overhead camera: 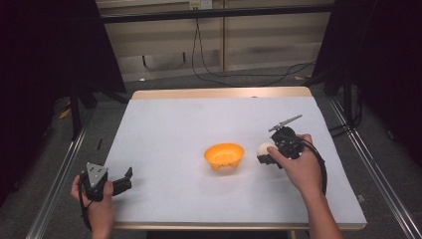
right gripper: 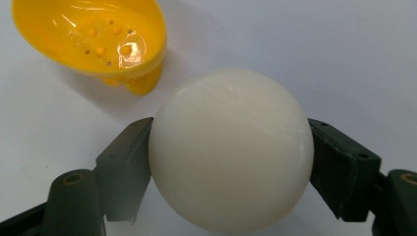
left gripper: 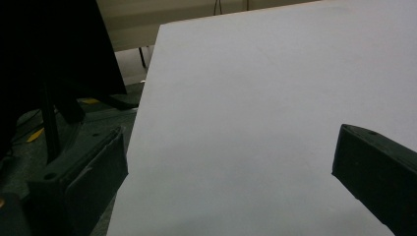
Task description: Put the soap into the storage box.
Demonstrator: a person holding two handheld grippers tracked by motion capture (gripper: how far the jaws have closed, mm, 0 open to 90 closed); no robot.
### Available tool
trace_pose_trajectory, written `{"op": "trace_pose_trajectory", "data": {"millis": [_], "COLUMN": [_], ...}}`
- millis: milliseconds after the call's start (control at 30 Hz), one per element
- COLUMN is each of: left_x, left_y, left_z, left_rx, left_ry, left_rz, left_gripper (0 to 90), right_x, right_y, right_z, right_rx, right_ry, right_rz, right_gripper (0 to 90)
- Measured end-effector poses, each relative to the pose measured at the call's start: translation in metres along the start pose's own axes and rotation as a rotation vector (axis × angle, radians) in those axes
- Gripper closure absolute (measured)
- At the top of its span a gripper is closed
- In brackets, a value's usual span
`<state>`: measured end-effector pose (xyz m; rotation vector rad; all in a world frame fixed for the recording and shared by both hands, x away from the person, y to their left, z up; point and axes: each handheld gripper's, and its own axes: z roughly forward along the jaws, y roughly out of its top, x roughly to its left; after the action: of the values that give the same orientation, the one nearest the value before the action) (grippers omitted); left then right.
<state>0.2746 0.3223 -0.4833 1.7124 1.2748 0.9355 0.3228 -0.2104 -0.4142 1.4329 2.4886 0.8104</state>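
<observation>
The white ball (right gripper: pixel 231 150) sits clamped between the two black jaws of the right tool (overhead camera: pixel 268 152), one jaw pressed against each side of it. In the high view the ball (overhead camera: pixel 263 149) shows as a pale round shape at the front of that tool, over the right half of the worktop (overhead camera: pixel 169 129), just to the right of the orange bowl (overhead camera: pixel 224 156). Whether the ball rests on the surface or is lifted slightly clear of it I cannot tell.

The bowl stands upright near the middle of the worktop, close to the ball but not touching it. From the right gripper view the bowl (right gripper: pixel 93 39) lies beyond the ball, glossy inside, with small bumps and holes in its bottom and a short foot underneath.

The person's right hand (overhead camera: pixel 298 169) wraps the body of the right tool, with a black cable looping back along the forearm.

Well apart from all this, at the near left corner of the worktop, the left hand (overhead camera: pixel 97 206) holds the left tool (overhead camera: pixel 125 180). Its jaws stand wide apart with nothing between them, only bare white surface (left gripper: pixel 255 123).
</observation>
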Motion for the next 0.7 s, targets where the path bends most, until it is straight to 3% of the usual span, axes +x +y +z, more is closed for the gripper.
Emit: {"op": "trace_pose_trajectory", "data": {"millis": [700], "left_x": [-0.001], "left_y": [0.0], "left_z": [0.001], "left_rx": [0.014], "left_ry": [0.006], "left_rz": [0.022], "left_gripper": [0.0], "right_x": [0.017], "right_y": [0.027], "right_z": [0.003], "right_rx": [-0.001], "right_ry": [0.034], "right_rz": [-0.042], "right_gripper": [24.1]}}
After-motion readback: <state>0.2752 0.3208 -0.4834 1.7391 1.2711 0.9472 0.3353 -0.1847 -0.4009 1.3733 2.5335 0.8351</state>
